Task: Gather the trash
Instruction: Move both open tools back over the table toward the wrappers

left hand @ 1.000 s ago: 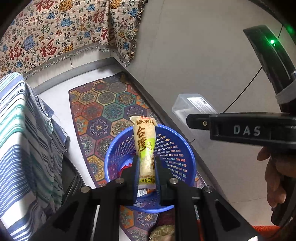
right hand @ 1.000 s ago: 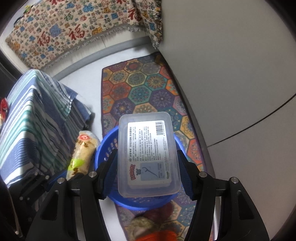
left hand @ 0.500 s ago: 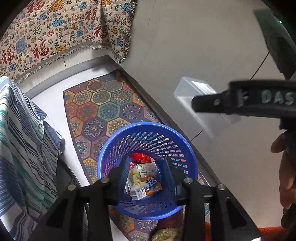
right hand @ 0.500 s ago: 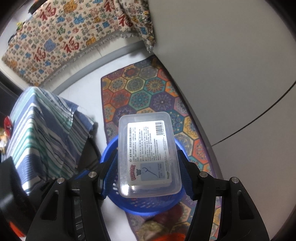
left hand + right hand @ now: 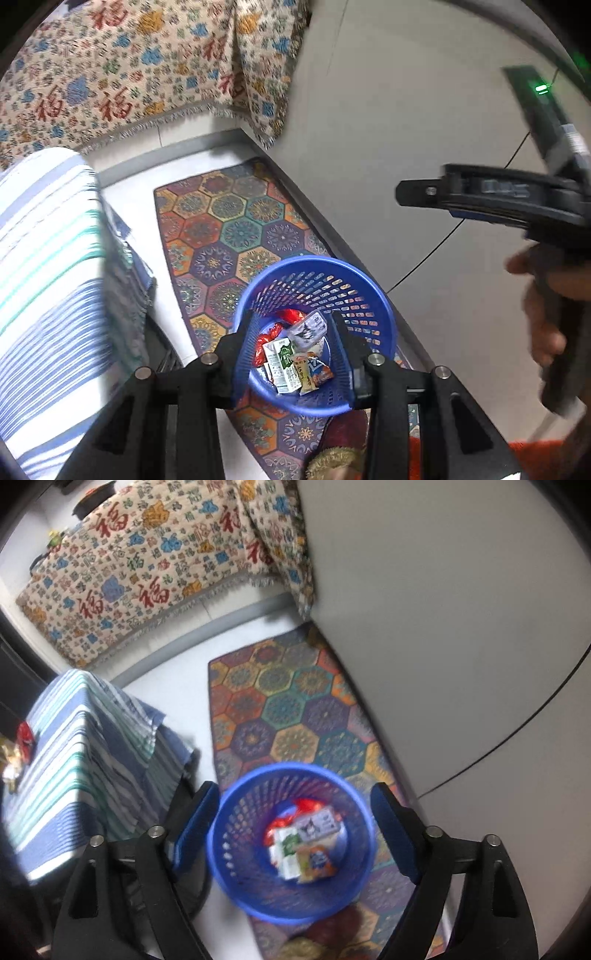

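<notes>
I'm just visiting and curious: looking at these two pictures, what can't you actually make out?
- Right wrist view: wrappers in the blue basket are motion-blurred; print unreadable.
- Same view: items on the striped cloth are cut by the edge.
- Left wrist view: the right gripper is blurred; its far finger is hidden.

Both wrist cameras look steeply down from close above, sharing the basket (image 5: pixel 373 291) (image 5: pixel 229 823) on the rug (image 5: pixel 221 221) (image 5: pixel 295 709) by the wall.

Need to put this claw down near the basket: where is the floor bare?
Bare floor lies between the striped cloth and the rug. The basket sits on the rug's near end, so that spot is crowded; the rug's far half is open.
</notes>
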{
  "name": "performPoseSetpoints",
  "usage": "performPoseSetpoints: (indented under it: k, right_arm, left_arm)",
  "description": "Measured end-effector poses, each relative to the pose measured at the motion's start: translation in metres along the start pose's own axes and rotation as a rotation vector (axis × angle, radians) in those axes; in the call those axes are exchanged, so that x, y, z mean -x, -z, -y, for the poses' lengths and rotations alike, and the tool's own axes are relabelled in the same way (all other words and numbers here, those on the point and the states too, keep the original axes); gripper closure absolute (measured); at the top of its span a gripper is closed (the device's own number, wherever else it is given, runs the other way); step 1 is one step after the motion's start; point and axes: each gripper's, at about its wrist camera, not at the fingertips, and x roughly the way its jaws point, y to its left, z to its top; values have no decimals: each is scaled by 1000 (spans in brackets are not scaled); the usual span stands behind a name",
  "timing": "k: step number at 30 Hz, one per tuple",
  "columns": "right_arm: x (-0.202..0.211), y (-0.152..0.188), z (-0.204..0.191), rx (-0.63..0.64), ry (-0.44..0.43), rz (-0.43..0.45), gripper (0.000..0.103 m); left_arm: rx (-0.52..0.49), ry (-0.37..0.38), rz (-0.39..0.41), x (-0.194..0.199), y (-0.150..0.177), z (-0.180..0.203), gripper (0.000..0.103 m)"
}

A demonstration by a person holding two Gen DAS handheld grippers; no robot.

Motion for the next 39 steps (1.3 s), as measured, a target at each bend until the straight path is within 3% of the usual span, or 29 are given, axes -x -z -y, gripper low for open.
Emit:
performPoseSetpoints:
  k: [3,10,16,22,28,33,39]
  right_arm:
    - [10,-4,-16,50,28,46,14]
    - [34,0,-79,171,-13,137,12]
    - [46,24,-169,299,-137,187,11]
    - [40,60,-267,452,-267,174,11]
    - [32,85,-341,583,-326,163,11]
    - [21,95,-366,624,-326,143,11]
    - [7,94,-376,643,-306,124,11]
  left_arm:
    - [18,-2,33,35,12,-9,50]
    - [88,-62,84,111,47,-56,50]
    - [162,-161,112,161,78,-119,50]
    - [271,-259,130,201,113,-188,50]
    - [366,-353,125,227,138,-254,50]
    - [423,-395,113,236,149,-303,50]
    - [426,-402,120,230,130,-358,50]
